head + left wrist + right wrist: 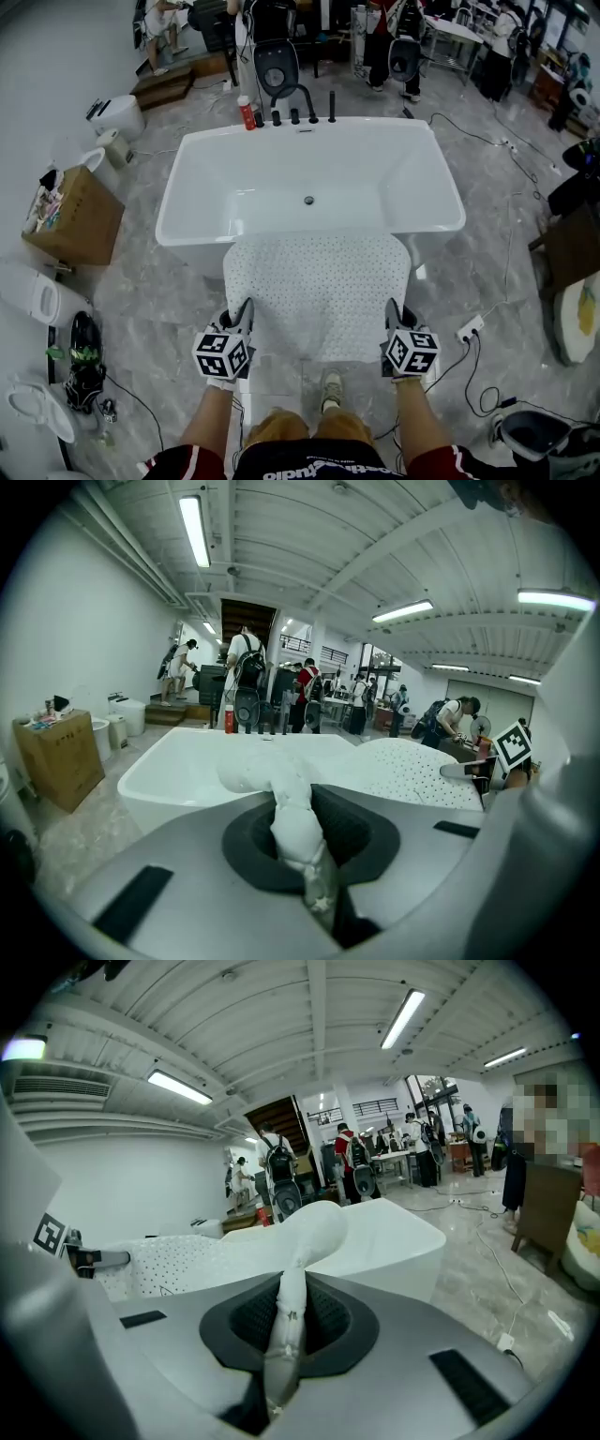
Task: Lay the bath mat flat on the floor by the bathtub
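Observation:
A white bath mat (pixel 319 291) dotted with small holes hangs spread in front of the white bathtub (pixel 309 178), its far edge near the tub's front rim. My left gripper (pixel 246 317) is shut on the mat's near left corner, which bunches between the jaws as a pinched mat fold (pixel 298 832) in the left gripper view. My right gripper (pixel 392 317) is shut on the near right corner, seen as a squeezed white mat strip (pixel 289 1321) in the right gripper view. The mat's underside and the floor beneath it are hidden.
A cardboard box (pixel 75 216) stands left of the tub, with toilets (pixel 37 295) along the left wall. Cables and a power strip (pixel 469 328) lie on the marble floor at right. Black taps (pixel 295 108) and a red bottle (pixel 247 112) sit at the tub's far rim. People stand further back.

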### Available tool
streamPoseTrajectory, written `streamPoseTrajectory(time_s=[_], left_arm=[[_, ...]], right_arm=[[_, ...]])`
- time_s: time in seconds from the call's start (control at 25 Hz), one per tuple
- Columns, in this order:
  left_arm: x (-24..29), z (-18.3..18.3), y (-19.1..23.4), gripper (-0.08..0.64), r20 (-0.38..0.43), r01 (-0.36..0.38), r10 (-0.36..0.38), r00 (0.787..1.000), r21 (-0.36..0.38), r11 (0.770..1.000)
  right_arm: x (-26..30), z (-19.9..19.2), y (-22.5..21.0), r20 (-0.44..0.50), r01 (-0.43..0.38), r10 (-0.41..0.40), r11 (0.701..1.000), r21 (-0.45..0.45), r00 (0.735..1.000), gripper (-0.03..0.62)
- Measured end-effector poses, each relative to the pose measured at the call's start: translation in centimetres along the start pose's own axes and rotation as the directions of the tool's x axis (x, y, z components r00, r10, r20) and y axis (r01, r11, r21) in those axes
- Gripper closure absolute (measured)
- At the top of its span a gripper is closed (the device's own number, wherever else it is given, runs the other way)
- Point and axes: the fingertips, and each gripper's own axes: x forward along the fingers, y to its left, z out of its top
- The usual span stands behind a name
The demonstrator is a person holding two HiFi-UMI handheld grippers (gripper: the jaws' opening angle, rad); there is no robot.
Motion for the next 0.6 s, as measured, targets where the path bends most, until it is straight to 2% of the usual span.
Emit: streamPoseTrajectory(time_s=[0.28, 0.6], left_arm=[[1.4, -2.0, 0.6, 0.528, -0.005, 0.032, -0.032, 0.999, 0.03, 0.999], [2.7, -6.3, 2.9, 0.528, 0.01, 0.035, -0.035, 0.999, 0.041, 0.999]], right_arm=[[1.0, -3.4, 0.1, -0.019, 0.046, -0.046, 0.999, 0.0, 0.999, 0.548], [3.3, -7.7, 1.0, -0.006, 0.048, -0.048, 0.999, -0.017, 0.999, 0.546]])
